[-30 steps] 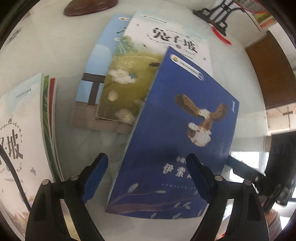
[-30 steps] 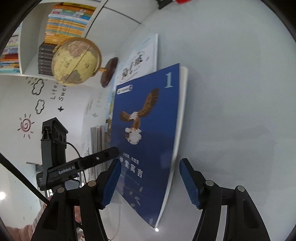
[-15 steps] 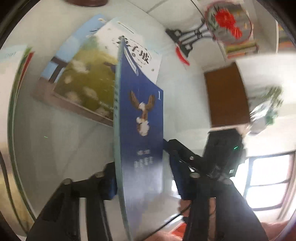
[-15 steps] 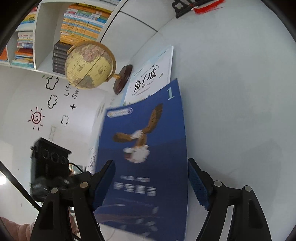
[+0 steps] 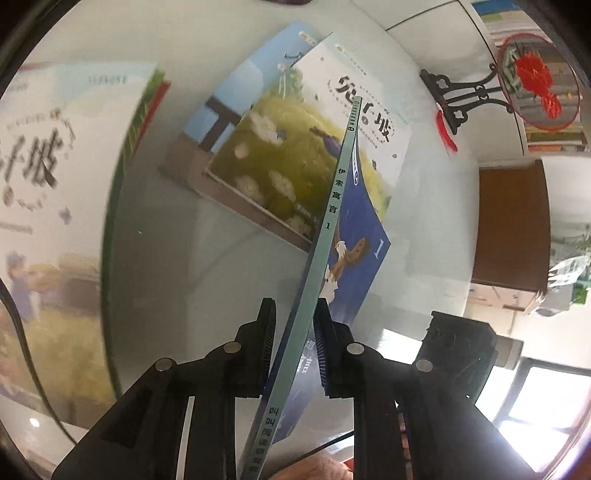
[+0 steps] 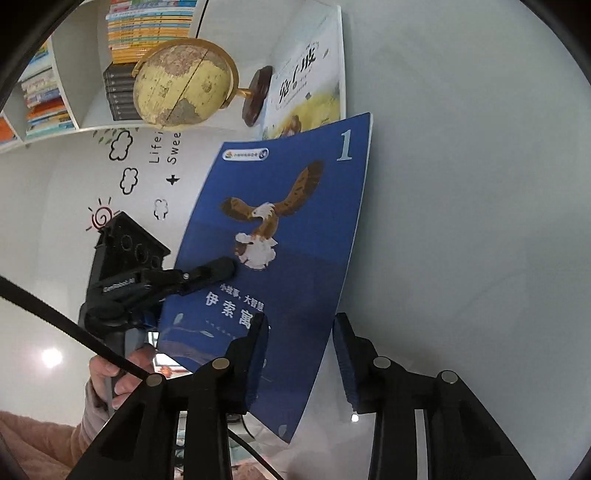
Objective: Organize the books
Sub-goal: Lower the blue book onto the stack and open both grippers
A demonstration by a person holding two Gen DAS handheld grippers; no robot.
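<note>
A blue book with an eagle on its cover [image 5: 365,266] stands tilted on edge over the white table [image 5: 155,280], its pale green spine toward the left wrist camera. My left gripper [image 5: 293,339] is shut on its lower part. In the right wrist view the same blue book [image 6: 280,206] faces the camera, with one left finger [image 6: 218,269] pressed on the cover. My right gripper [image 6: 301,347] is closing; the book's lower free corner lies between its jaws, and the pads do not press it.
Two overlapping books, light blue [image 5: 236,92] and yellow-green [image 5: 306,155], lie behind the held one. A book stack [image 5: 44,177] sits at left. A globe [image 6: 184,81], wall shelves [image 6: 147,33], a black ornament stand [image 5: 461,96] and a hand [image 6: 114,373] are around.
My left gripper shut on the blue book and tipped it up from lying flat onto its edge. My right gripper's jaws came closer together near the book's lower corner.
</note>
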